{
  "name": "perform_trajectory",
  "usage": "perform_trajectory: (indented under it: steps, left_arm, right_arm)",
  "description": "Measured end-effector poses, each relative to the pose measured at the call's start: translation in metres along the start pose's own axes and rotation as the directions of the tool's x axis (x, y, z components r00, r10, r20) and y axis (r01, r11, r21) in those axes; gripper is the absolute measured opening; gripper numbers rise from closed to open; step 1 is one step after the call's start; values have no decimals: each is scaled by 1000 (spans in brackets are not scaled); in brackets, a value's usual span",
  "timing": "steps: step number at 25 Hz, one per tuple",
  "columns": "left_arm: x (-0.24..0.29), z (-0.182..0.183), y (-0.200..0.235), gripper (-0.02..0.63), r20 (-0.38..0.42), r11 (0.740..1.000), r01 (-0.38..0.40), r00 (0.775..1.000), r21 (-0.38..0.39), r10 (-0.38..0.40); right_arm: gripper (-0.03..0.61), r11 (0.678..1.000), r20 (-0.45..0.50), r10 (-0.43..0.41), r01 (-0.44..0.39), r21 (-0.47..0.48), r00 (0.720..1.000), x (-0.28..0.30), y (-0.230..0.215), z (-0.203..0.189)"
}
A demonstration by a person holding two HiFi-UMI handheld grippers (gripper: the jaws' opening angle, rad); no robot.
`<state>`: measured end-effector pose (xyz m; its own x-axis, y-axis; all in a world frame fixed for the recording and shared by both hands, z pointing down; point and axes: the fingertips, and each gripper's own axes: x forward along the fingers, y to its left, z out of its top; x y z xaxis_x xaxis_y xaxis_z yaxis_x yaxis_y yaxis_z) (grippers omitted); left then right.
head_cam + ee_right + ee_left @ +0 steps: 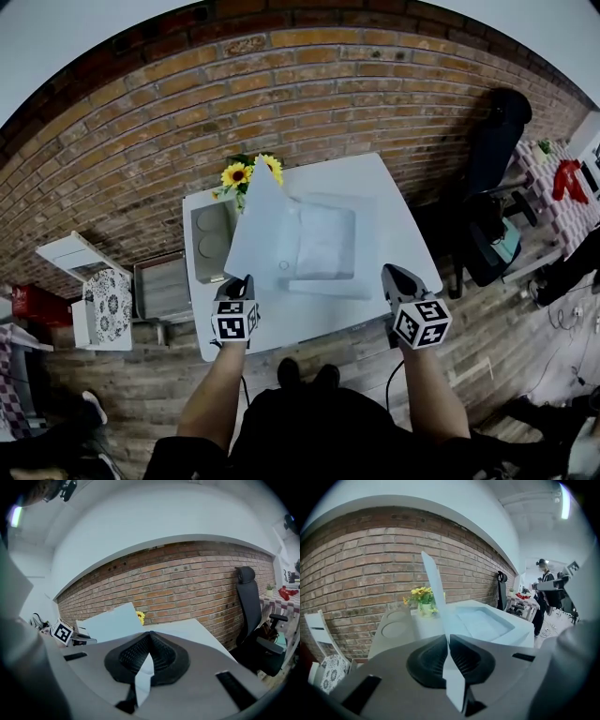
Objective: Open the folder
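A pale blue folder lies on the white table (375,187). Its front cover (262,230) stands raised at a slant over the sheets inside (325,246). My left gripper (246,279) is shut on the cover's near edge. In the left gripper view the cover (433,588) rises edge-on from between the closed pads of my left gripper (446,637). My right gripper (392,272) hovers by the table's front right, to the right of the folder and apart from it. In its own view my right gripper (150,633) is shut, with nothing reaching past its tips and the raised cover (115,620) off to the left.
A vase of sunflowers (251,172) stands at the table's far left corner, beside a grey tray with round hollows (214,239). A black office chair (497,141) is at the right. A grey crate (161,286) and a white chair (108,305) are at the left. A person (546,581) stands far off.
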<state>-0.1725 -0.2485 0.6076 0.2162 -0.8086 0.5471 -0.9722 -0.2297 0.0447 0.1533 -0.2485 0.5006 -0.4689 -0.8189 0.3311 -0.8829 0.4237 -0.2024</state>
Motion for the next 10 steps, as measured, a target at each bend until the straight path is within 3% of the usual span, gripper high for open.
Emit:
perform_trajectory:
  steps: [10]
  left_arm:
    - [1, 0, 1, 26, -5, 1000, 4, 1000, -12, -4]
  right_arm:
    - [14, 1000, -9, 13, -13, 17, 1000, 1, 4, -8]
